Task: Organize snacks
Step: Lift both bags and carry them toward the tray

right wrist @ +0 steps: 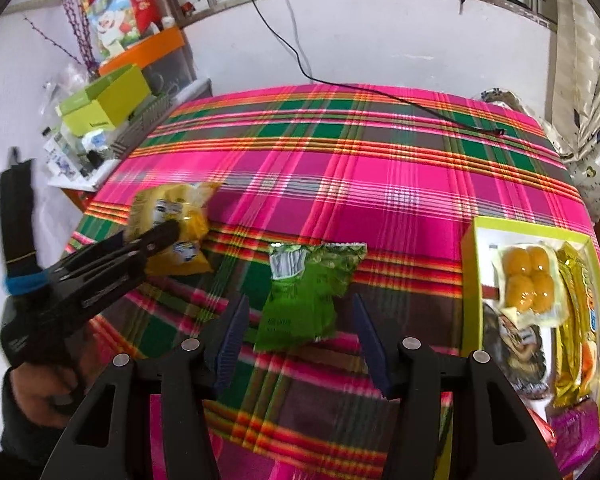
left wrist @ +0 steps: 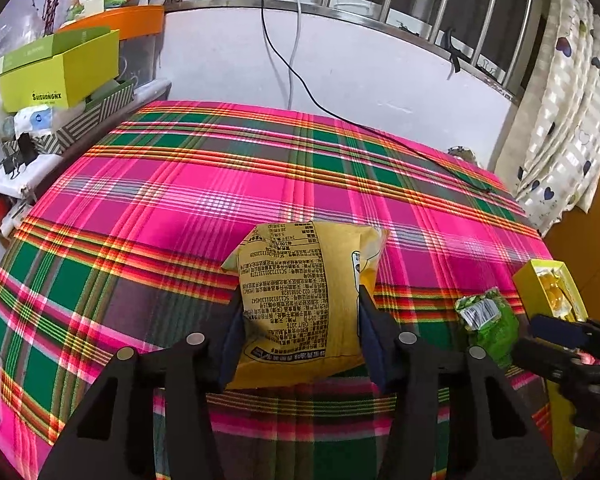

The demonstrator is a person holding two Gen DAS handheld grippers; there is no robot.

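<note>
My left gripper [left wrist: 298,300] is shut on a yellow snack bag [left wrist: 300,300] and holds it above the plaid tablecloth; the bag also shows in the right wrist view [right wrist: 172,228] with the left gripper [right wrist: 168,232] on it. A green snack bag [right wrist: 308,292] lies flat on the cloth, also seen in the left wrist view [left wrist: 490,322]. My right gripper [right wrist: 300,320] is open, its jaws on either side of the green bag's near end, slightly above it. A yellow-green box [right wrist: 470,272] at the right holds several snacks.
A black cable [right wrist: 420,106] runs across the far part of the table. A side shelf at the left carries a lime carton [right wrist: 104,106] and small clutter. A curtain [left wrist: 560,128] hangs at the right. The box also shows in the left wrist view [left wrist: 540,276].
</note>
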